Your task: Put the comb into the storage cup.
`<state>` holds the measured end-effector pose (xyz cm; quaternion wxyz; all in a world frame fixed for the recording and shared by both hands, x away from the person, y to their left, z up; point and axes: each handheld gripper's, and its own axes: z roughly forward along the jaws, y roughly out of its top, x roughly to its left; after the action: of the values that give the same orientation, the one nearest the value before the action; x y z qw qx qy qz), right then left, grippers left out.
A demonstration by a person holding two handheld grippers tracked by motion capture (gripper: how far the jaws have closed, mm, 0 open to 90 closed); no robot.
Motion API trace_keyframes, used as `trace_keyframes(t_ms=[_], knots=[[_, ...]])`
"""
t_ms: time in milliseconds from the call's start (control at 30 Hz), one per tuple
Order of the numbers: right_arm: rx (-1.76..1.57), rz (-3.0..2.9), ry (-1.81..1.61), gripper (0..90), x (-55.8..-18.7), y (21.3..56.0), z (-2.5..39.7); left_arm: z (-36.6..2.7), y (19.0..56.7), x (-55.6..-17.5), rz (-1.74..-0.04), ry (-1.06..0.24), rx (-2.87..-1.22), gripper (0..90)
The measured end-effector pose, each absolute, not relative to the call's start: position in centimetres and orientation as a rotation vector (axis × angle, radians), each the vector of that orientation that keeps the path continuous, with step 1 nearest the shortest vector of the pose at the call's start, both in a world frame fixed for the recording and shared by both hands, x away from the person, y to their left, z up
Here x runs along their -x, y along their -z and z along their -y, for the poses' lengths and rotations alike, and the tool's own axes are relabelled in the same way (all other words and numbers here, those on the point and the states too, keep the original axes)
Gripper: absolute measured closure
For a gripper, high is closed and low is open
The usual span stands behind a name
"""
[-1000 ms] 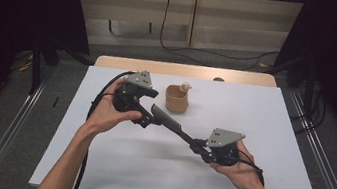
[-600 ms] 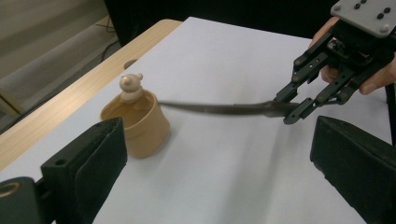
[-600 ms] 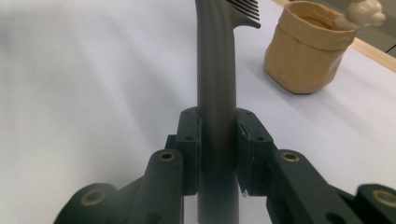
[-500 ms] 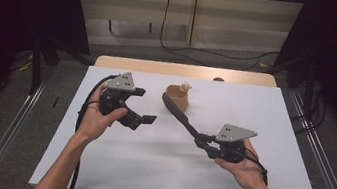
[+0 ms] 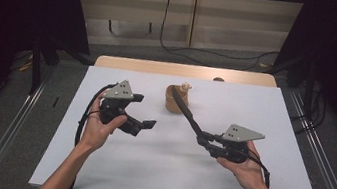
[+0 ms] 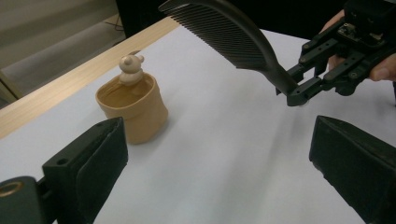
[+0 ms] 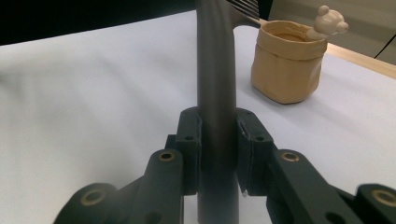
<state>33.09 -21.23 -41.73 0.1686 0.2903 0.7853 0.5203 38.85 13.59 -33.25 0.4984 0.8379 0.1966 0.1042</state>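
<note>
A long black comb (image 5: 189,114) is gripped by its handle in my right gripper (image 5: 206,141), which is shut on it. It slants up and away, its toothed end (image 6: 219,32) just in front of a tan soft cup (image 5: 174,101). The cup has a small bear figure (image 5: 186,86) on its rim. In the right gripper view the handle (image 7: 215,116) runs up between the jaws, with the cup (image 7: 287,65) to its right. My left gripper (image 5: 143,111) is held left of the cup, open wide with nothing between its jaws. In its own view the left gripper (image 6: 224,172) looks toward the cup (image 6: 133,109).
A white sheet (image 5: 169,175) covers the table, whose wooden far edge (image 5: 135,64) shows behind it. Metal rails (image 5: 10,126) run along both sides on the floor. Cables trail from both grippers.
My left gripper has let go of the comb, opened and drawn back to the left. My right gripper has shifted right with the comb, whose toothed end now reaches the cup.
</note>
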Motion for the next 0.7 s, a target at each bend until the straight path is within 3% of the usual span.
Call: trace_keyframes(t_ms=[467, 700], knots=[[-0.812, -2.198, -1.561, 72.8, -32.2, 42.1, 21.4, -14.3, 37.1, -36.8, -0.54, -0.412, -1.988, 4.7], [-0.836, -2.184, -1.574, 72.8, -32.1, 42.7, 21.7, -14.8, 38.5, -36.2, -0.579, -0.42, -1.93, 4.7]])
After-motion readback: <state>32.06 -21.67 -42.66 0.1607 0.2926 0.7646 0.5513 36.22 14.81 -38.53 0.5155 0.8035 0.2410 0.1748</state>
